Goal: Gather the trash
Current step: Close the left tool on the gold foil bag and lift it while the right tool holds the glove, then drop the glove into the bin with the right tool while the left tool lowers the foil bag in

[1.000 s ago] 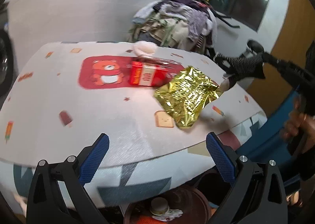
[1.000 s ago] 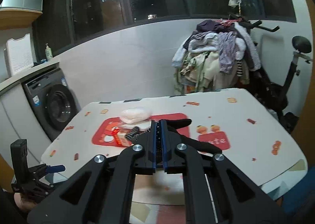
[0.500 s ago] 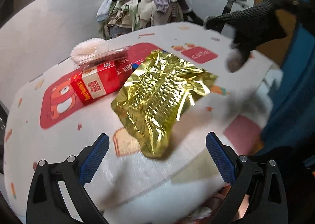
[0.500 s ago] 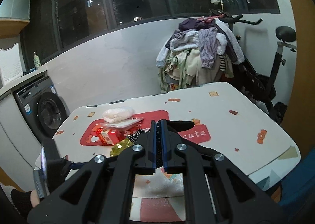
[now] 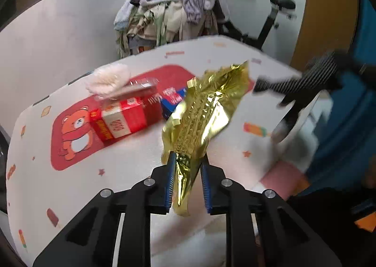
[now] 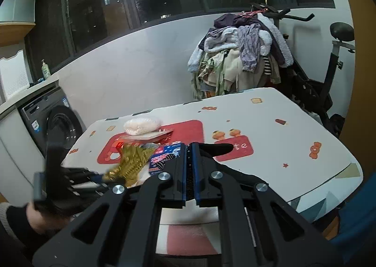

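Observation:
My left gripper (image 5: 186,159) is closing its jaws on the near end of a crumpled gold foil wrapper (image 5: 206,107), and the blue pads press on it. The wrapper's far end stands up over the table (image 5: 117,168). Behind it lie a red carton (image 5: 119,121), a blue pack (image 5: 172,100), a clear plastic pack (image 5: 131,89) and a white ruffled bundle (image 5: 108,78). My right gripper (image 6: 189,146) is shut on a black striped sock (image 6: 221,148), which hangs at the right in the left wrist view (image 5: 303,83). In the right wrist view the gold wrapper (image 6: 132,161) shows at lower left.
A heap of clothes (image 6: 237,60) on an exercise bike (image 6: 333,65) stands behind the table's far edge. A washing machine (image 6: 54,126) sits at the left wall. A blue surface (image 5: 347,126) lies right of the table. A hand (image 6: 37,217) holds the left gripper.
My left gripper moved in over the table and shut on the gold wrapper, lifting its far end. The right gripper with the sock shifted slightly and stayed shut.

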{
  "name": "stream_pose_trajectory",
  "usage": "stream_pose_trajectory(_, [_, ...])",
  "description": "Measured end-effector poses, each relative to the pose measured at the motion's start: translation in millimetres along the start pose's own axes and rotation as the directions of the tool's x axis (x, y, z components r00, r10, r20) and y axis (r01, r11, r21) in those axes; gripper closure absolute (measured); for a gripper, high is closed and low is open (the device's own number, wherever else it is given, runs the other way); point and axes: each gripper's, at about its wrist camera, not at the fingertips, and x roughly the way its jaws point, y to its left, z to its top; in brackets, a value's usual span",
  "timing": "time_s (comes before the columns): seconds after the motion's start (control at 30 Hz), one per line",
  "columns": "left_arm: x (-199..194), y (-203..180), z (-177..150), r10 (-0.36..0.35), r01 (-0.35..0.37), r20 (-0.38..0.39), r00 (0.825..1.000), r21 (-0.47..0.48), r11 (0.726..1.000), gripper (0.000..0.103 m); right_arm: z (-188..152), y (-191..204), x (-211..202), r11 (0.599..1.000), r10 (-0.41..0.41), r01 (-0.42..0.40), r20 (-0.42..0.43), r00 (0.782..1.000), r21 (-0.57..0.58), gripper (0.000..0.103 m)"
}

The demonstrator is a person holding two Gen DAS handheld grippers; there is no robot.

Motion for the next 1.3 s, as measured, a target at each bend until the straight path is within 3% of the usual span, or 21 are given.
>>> stream_pose_trajectory(0.17, [-50, 26, -10, -0.044, 0.048, 0.037, 0.998, -0.106, 0.993, 0.085, -3, 23, -5, 0.998, 0.047, -0.047, -0.016, 0.999, -0.029, 0.094])
stream_pose_trajectory(0.3, [-83, 30, -32, -0.016, 0.021, 0.045, 0.999, -0.108, 0.994, 0.085, -10, 48, -8, 0.993, 0.083, -0.087, -0.051, 0.995, -0.077, 0.094])
stream_pose_trajectory(0.73, [-154, 40, -95, -0.064, 0.077, 0.077, 0.995, -0.179, 0.981, 0.085, -49, 107, -45, 0.962, 0.183, -0.215, -0.187, 0.965, -0.169, 0.094])
stream_pose_trajectory(1.0, [-176, 39, -118, -0.090, 0.108, 0.094, 0.992, -0.204, 0.973, 0.085, -89, 136, -54, 0.935, 0.222, -0.297, -0.333, 0.916, -0.194, 0.094])
stream_pose_trajectory(1.3, [-175, 39, -133, -0.102, 0.117, 0.080, 0.992, -0.220, 0.968, 0.085, -127, 144, -28, 0.924, 0.241, -0.353, -0.493, 0.836, -0.146, 0.094])
